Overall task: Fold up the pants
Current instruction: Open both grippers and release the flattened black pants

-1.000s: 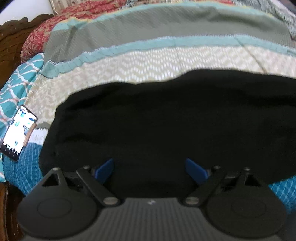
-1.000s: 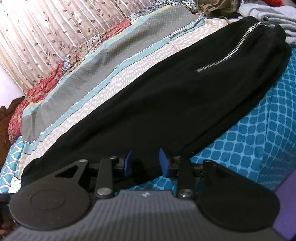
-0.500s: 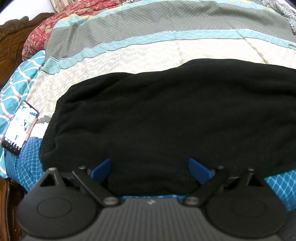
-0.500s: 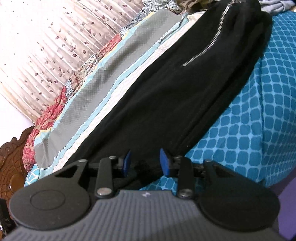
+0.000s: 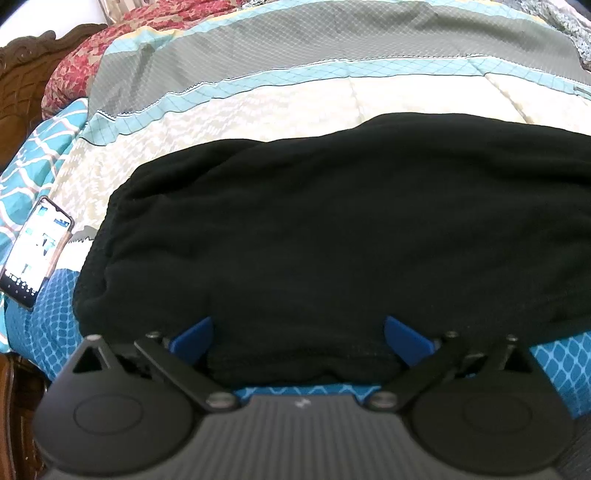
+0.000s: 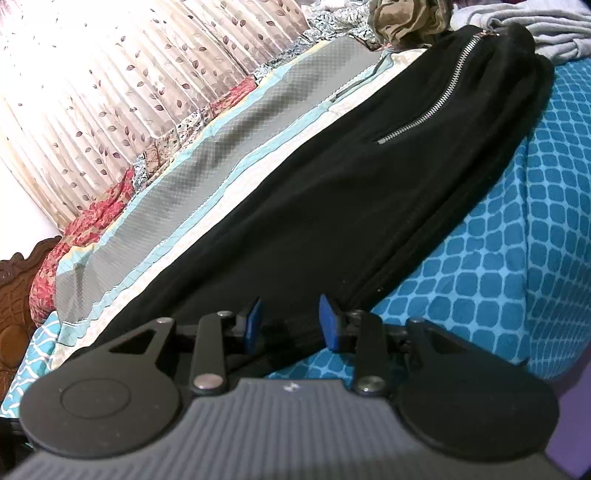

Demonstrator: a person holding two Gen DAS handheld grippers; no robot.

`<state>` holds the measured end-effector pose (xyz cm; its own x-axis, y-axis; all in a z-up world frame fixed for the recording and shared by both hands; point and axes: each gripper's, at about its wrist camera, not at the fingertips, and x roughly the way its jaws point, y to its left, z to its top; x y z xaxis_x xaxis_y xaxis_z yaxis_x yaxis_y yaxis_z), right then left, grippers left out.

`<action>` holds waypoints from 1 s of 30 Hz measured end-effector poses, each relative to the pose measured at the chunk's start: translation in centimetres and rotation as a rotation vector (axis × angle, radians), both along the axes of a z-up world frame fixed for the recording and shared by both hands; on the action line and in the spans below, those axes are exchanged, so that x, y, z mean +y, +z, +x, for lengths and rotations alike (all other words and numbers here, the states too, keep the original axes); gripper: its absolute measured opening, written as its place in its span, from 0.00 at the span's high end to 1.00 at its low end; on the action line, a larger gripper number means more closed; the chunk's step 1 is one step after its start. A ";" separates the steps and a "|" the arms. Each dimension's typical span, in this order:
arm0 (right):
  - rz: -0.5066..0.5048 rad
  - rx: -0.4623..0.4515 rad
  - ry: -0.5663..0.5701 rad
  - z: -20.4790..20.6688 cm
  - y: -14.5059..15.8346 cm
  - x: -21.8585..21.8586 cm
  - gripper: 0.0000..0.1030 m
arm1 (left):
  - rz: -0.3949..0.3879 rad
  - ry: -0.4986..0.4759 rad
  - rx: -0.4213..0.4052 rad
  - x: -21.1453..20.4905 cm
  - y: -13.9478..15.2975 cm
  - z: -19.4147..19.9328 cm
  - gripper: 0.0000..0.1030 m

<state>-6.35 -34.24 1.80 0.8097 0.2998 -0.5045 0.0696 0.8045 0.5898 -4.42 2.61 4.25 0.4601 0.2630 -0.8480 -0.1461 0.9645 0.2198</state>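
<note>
Black pants [image 5: 332, 236] lie lengthwise on the bed, legs folded together. In the right wrist view the pants [image 6: 369, 192] run up to the far right, with a silver pocket zipper [image 6: 424, 114] showing. My left gripper [image 5: 299, 338] is open wide, its blue pads on either side of the near hem end of the pants. My right gripper [image 6: 291, 325] is partly closed, with the near edge of the black cloth between its blue pads; whether the pads pinch the cloth is unclear.
A lit phone [image 5: 35, 251] lies on the bedspread at the left. A striped quilt [image 5: 295, 74] covers the bed behind the pants. A carved wooden headboard [image 6: 18, 302] stands at the left. Loose clothes [image 6: 535, 33] are piled at the far right. A curtain [image 6: 110, 92] hangs behind.
My left gripper has dropped a little closer to the pants' near edge, still open. My right gripper's view has swung about; its pads keep the same gap.
</note>
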 end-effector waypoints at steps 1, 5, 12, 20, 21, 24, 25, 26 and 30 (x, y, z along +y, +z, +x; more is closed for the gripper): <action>-0.001 -0.003 0.000 0.0 -0.1 -0.1 0.64 | -0.001 0.000 -0.001 -0.1 0.0 0.0 0.00; -0.009 -0.016 0.000 0.2 -0.3 0.1 0.64 | -0.008 -0.004 -0.001 0.0 0.0 -0.1 0.00; -0.007 -0.016 -0.003 0.5 -0.3 0.5 0.64 | -0.025 -0.004 -0.005 0.3 0.0 -0.2 0.00; -0.007 -0.016 -0.004 0.4 -0.3 0.6 0.64 | -0.039 -0.005 -0.009 0.5 0.0 -0.2 0.00; -0.007 -0.016 -0.004 0.4 -0.3 0.6 0.64 | -0.040 -0.005 -0.010 0.4 0.1 -0.2 0.00; -0.008 -0.016 -0.003 0.4 -0.4 0.5 0.64 | -0.030 -0.008 -0.005 0.2 0.0 -0.1 0.00; -0.008 -0.016 -0.004 0.4 -0.4 0.5 0.64 | -0.025 -0.010 -0.003 0.1 0.0 -0.1 0.00; -0.008 -0.016 -0.004 0.4 -0.4 0.6 0.64 | -0.021 -0.012 -0.002 0.0 0.0 0.0 0.00; -0.007 -0.016 -0.005 0.4 -0.4 0.6 0.64 | -0.020 -0.011 0.001 0.0 -0.1 0.1 0.00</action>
